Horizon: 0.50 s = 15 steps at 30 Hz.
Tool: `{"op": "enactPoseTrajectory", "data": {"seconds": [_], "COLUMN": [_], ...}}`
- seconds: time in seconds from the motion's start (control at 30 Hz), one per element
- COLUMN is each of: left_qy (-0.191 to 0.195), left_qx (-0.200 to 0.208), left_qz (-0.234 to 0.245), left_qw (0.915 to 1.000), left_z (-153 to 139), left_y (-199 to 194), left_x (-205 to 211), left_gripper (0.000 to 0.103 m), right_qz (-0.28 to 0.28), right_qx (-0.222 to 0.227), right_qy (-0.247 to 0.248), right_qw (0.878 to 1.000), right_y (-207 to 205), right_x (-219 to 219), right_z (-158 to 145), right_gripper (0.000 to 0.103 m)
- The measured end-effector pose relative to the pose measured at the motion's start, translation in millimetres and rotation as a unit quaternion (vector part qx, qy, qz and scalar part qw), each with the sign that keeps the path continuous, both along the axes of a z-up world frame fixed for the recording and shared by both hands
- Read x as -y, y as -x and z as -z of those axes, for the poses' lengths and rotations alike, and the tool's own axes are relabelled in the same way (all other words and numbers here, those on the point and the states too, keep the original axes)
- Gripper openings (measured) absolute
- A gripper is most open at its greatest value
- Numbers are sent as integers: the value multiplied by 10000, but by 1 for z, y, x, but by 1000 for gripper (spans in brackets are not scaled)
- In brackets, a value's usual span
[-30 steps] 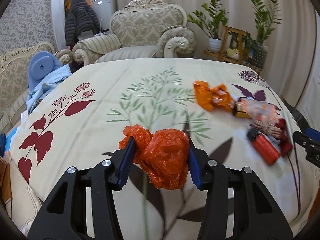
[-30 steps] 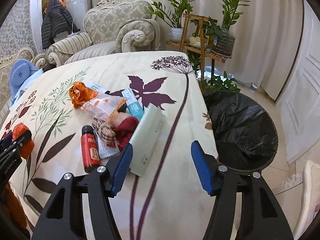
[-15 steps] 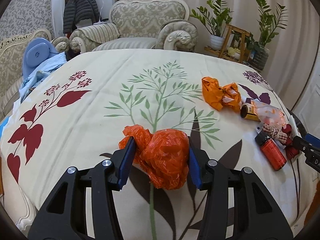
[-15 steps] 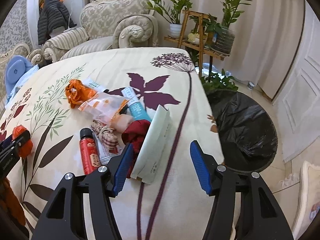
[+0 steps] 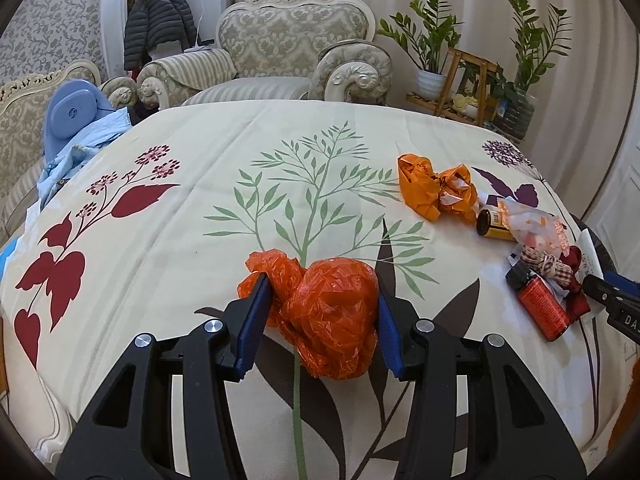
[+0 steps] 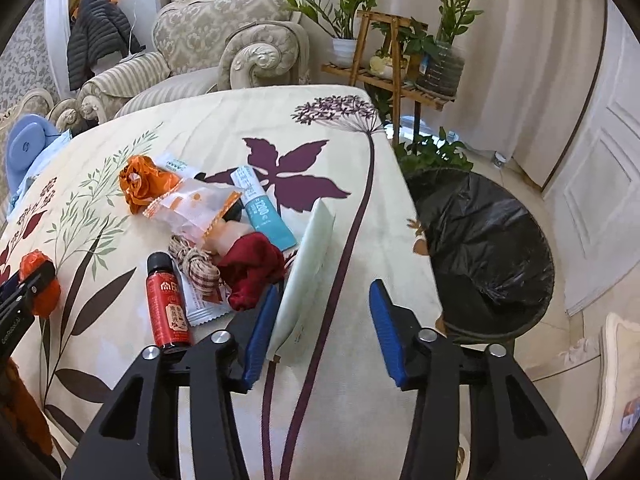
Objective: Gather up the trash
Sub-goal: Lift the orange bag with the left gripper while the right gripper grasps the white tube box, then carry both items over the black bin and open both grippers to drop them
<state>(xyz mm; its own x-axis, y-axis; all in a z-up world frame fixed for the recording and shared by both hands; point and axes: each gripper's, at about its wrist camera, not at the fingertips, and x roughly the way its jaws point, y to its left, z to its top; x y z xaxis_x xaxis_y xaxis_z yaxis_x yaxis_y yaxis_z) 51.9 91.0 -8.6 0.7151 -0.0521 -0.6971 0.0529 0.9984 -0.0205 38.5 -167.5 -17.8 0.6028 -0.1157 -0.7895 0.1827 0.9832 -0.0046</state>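
Orange bag (image 5: 332,312): clamped in left gripper (image 5: 320,320), over table (image 5: 200,200) near edge.
Right gripper (image 6: 320,332): now closing on pale packet (image 6: 308,276), probably not pinched yet.
Bin (image 6: 492,252): off right edge.

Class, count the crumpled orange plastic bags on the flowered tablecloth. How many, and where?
2. One crumpled red-orange plastic bag is clamped in the left gripper; one lighter orange crumpled bag lies at the far end of the trash pile. Others may be hidden underneath.

Desk (image 6: 208,132) with floral cloth. Far-left orange wrapper (image 6: 140,184); near it clear packet (image 6: 192,208), teal tube (image 6: 260,208), red bottle (image 6: 168,304), red cloth (image 6: 252,272). Pale green pack (image 6: 304,280) right.
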Motion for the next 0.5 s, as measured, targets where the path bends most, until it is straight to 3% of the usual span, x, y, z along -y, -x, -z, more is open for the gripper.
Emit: {"op": "enactPoseTrajectory", "data": {"seconds": [0.33, 0.5], "left_qy": [-30, -58], "left_qx": [11, 49], "left_qz": [0, -20], "left_qw": [10000, 10000], "left_z": [2, 2], "left_y": [0, 0], "left_x": [3, 11], "left_gripper": [48, 48], "right_qz": [25, -16], "right_qx": [36, 151], "right_qy": [-186, -149], "right_qw": [9998, 9998], "right_y": [0, 4], "right_x": [5, 6], "right_z": [5, 3], "right_gripper": [9, 7]}}
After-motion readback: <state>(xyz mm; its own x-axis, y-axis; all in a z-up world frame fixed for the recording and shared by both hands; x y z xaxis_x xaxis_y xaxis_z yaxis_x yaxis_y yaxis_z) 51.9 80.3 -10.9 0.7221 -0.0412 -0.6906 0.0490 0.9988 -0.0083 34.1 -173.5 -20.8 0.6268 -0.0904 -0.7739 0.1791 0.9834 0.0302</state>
